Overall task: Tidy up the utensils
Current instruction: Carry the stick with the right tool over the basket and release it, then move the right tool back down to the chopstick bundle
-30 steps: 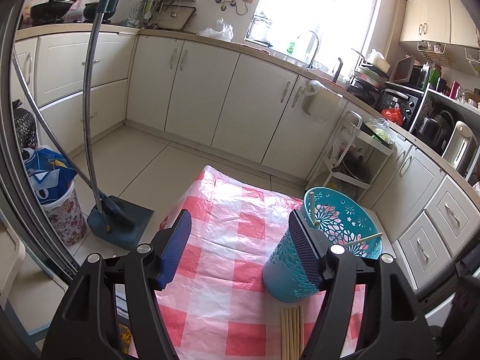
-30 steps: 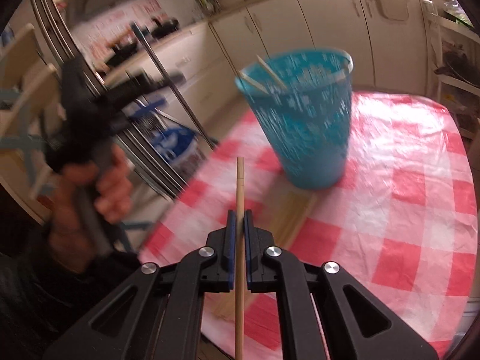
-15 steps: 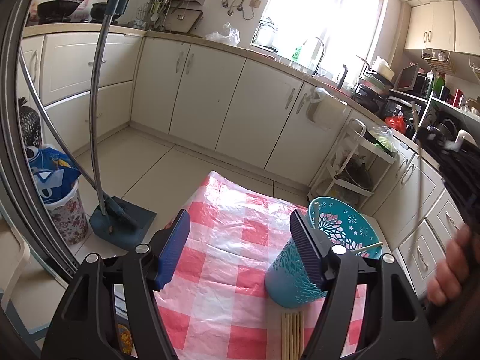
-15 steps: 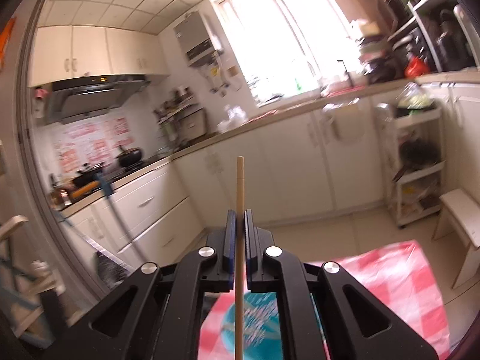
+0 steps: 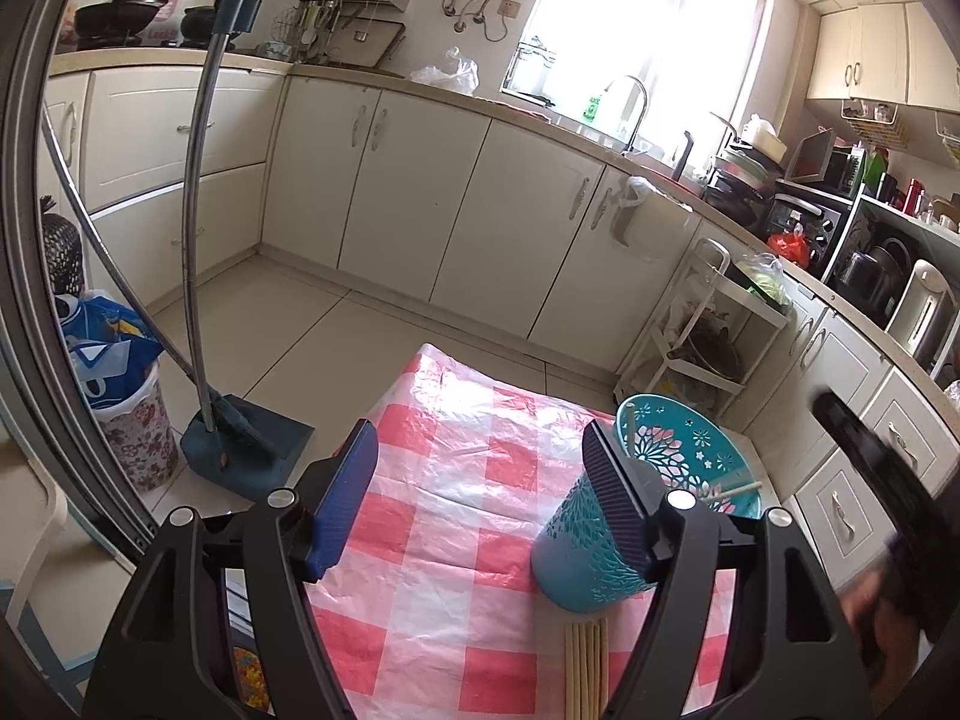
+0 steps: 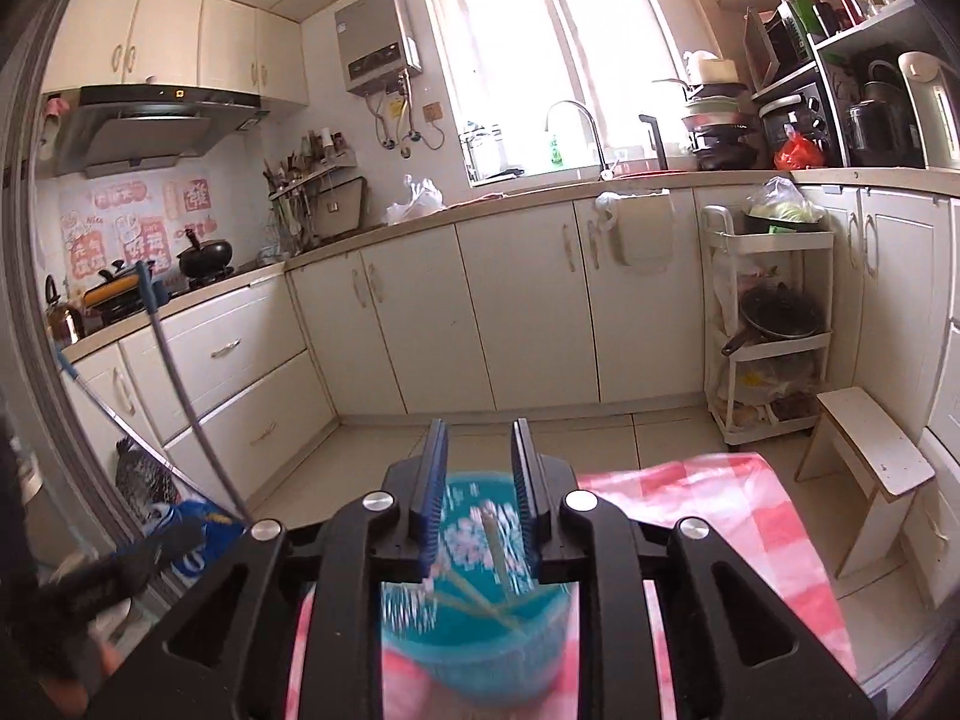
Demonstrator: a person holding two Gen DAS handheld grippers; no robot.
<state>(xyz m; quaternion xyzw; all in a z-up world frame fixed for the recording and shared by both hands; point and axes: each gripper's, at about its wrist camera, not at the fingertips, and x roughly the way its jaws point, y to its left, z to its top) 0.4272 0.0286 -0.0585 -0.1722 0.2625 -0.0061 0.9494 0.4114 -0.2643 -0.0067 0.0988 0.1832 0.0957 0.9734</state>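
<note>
Opening right hand-held gripper [image 6: 477, 498] | blurred chopstick [image 6: 495, 546] falling free | left hand-held gripper [image 5: 480, 480] wide, empty

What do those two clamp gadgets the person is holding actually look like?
Both the left gripper and the right gripper are black plastic frames with triangular cut-outs and round silver screw heads. Each has two flat fingers faced with ribbed dark-blue pads. No cables or markings show.

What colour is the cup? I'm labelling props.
Teal, with a cut-out floral pattern; the cup shows best in the left wrist view.
</note>
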